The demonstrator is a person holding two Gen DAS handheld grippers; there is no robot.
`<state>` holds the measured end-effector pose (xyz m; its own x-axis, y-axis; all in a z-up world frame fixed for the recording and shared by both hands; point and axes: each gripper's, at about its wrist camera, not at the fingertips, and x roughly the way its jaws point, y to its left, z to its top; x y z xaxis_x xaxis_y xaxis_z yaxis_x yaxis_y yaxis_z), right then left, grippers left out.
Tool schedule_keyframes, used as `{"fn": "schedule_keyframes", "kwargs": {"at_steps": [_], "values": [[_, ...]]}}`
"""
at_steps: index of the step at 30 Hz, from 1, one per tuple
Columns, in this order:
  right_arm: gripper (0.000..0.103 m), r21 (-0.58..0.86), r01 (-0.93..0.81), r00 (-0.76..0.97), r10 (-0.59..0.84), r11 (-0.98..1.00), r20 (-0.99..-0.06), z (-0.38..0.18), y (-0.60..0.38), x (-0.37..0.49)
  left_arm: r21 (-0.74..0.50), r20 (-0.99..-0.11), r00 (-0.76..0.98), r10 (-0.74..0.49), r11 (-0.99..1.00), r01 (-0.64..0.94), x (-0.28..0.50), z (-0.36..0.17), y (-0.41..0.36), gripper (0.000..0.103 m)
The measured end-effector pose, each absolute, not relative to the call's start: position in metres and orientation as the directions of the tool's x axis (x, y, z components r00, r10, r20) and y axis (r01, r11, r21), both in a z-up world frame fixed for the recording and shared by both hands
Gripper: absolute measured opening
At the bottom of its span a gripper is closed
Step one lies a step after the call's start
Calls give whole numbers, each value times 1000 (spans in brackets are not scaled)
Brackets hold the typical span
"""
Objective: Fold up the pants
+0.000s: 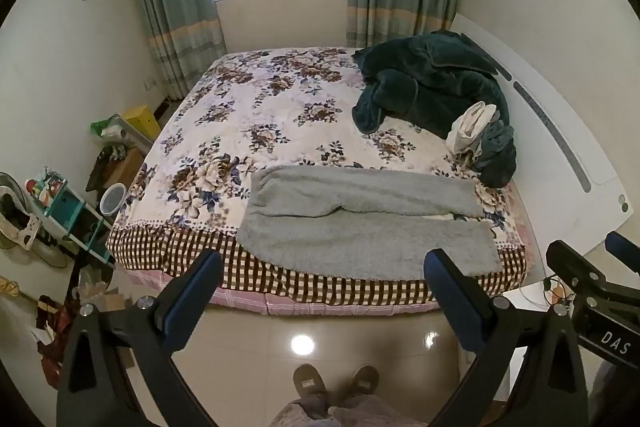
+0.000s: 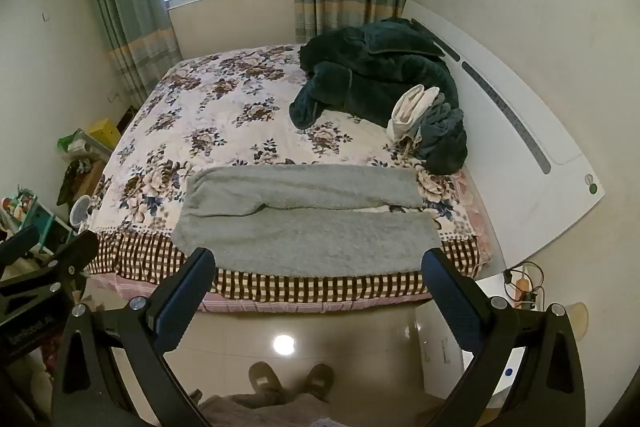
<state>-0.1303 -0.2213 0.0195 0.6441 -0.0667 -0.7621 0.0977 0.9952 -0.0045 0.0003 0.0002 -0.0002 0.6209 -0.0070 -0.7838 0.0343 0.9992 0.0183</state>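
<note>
Grey fleece pants (image 1: 360,227) lie flat across the near edge of the bed, waist to the left, both legs stretched right with a narrow gap between them. They also show in the right wrist view (image 2: 308,223). My left gripper (image 1: 323,267) is open and empty, held above the floor in front of the bed, short of the pants. My right gripper (image 2: 318,265) is open and empty too, at a similar height and distance. The right gripper shows at the right edge of the left wrist view (image 1: 592,279).
The bed (image 1: 280,115) has a floral cover with a checked border. A dark green blanket (image 1: 432,83) and a white and grey bundle of clothes (image 1: 476,131) lie at the far right by the white headboard (image 1: 560,155). Cluttered shelves (image 1: 68,211) stand left. My slippered feet (image 1: 336,383) are on the tiled floor.
</note>
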Motion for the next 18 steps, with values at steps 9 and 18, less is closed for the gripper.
{"fn": "schedule_keyframes", "kwargs": {"at_steps": [9, 18], "values": [[103, 2, 95, 643, -60, 995, -763, 19, -221, -130, 12, -781, 625, -11, 999, 33, 0, 0, 1, 103], [103, -1, 97, 645, -64, 995, -762, 21, -216, -128, 15, -773, 634, -8, 999, 30, 7, 2, 5, 103]]}}
